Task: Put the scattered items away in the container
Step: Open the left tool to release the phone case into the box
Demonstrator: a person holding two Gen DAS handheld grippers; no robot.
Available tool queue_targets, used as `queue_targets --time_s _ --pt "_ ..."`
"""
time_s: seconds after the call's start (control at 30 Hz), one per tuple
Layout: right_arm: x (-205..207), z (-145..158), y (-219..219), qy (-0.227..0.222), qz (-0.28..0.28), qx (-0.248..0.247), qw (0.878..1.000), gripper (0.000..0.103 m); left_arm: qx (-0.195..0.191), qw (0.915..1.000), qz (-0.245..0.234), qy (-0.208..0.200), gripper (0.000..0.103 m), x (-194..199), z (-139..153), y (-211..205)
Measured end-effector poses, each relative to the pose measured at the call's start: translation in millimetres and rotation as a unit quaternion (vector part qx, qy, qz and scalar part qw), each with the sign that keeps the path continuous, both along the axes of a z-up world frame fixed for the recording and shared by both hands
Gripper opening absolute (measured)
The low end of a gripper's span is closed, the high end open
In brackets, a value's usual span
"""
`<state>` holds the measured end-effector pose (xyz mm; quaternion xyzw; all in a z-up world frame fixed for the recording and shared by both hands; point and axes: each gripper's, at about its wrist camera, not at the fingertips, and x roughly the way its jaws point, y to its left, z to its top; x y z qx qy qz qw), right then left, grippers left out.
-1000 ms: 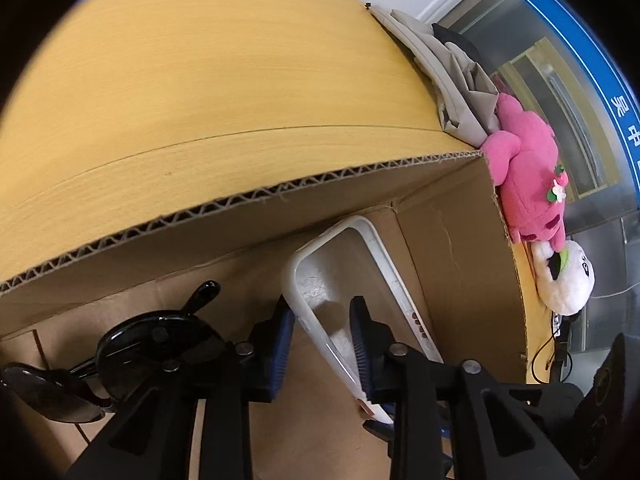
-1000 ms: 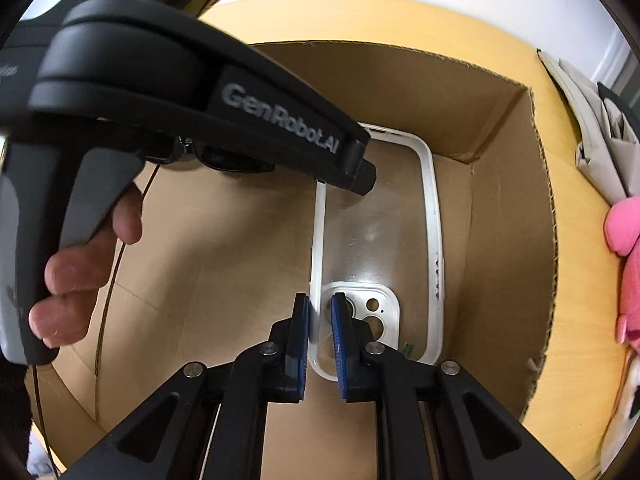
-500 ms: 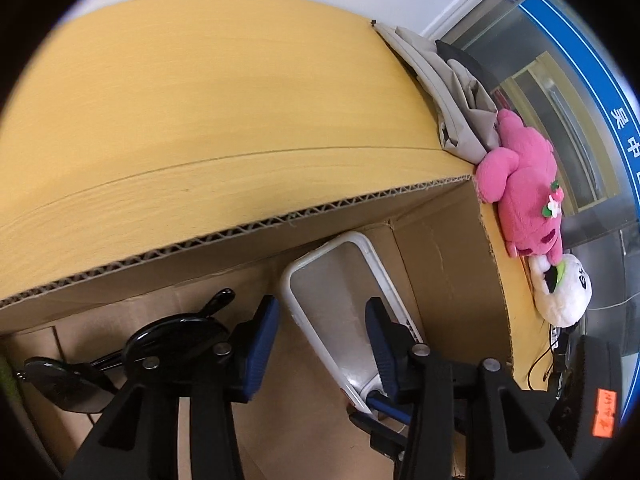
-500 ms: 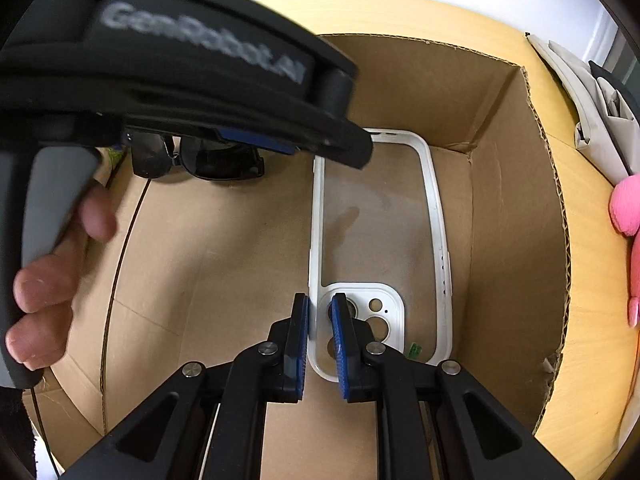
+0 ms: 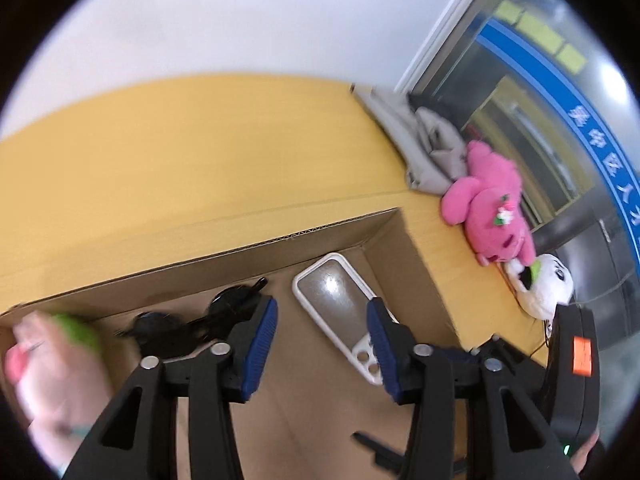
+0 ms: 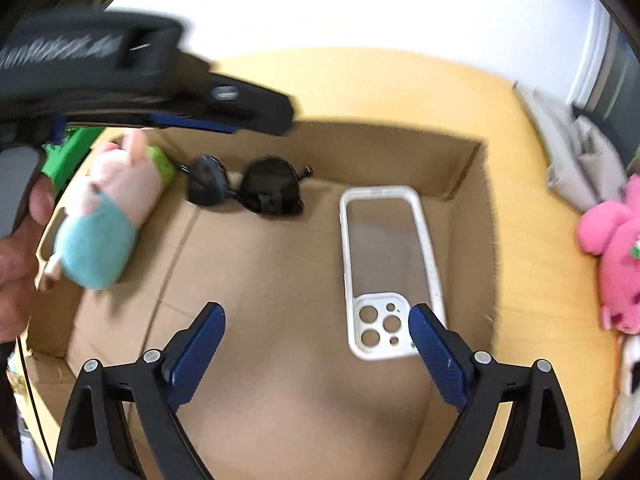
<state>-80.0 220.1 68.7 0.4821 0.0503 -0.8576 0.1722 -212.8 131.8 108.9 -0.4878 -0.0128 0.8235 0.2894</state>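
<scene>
Right tool [image 6: 316, 344] let go since earlier frame, jaws opening, empty; left tool [image 5: 320, 344] opening, empty. Phone case [image 6: 388, 276] flat in cardboard box [image 6: 472, 208], right of sunglasses [image 6: 248, 188]. Drop done. Next: pink plush [image 6: 616, 256] on surface [image 6: 532, 280] right of box.

Motion blur smears the pink pig toy [image 6: 100, 224] in the box's left corner; the left gripper's body [image 6: 132, 76] hides the green thing [image 6: 70, 152] behind it.

Cardboard box [image 6: 472, 184] on yellow worktop [image 6: 400, 88], holding: 1 white phone case [image 6: 384, 256], flat; 1 pair black sunglasses [image 6: 248, 188] by far wall; 1 pink-and-teal plush [image 6: 104, 220], left. Right claw [image 6: 316, 344] above, opening, nothing between jaws.
</scene>
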Motion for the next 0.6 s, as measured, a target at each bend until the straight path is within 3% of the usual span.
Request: queue_targets --time_s 0.07,0.1,0.27,0.5,0.6 --pt "24 18 -12 0.038 -0.006 0.005 0.999 0.099 -0.005 0.9984 0.016 0.055 0.074 35 26 -24" --pt "35 27 -20 0.056 -0.012 0.008 0.998 0.100 -0.009 0.9967 0.026 0.077 0.078 53 36 -35" --pt "78 49 3 0.096 -0.059 0.001 0.994 0.102 -0.054 0.9815 0.068 0.171 0.080 150 64 -74" --pt "139 67 -1 0.157 -0.073 0.038 0.984 0.102 -0.046 0.9803 0.085 0.172 0.081 251 43 -95" --pt "165 72 2 0.168 -0.071 0.036 0.983 0.102 -0.021 0.9828 0.093 0.158 0.080 281 33 -105"
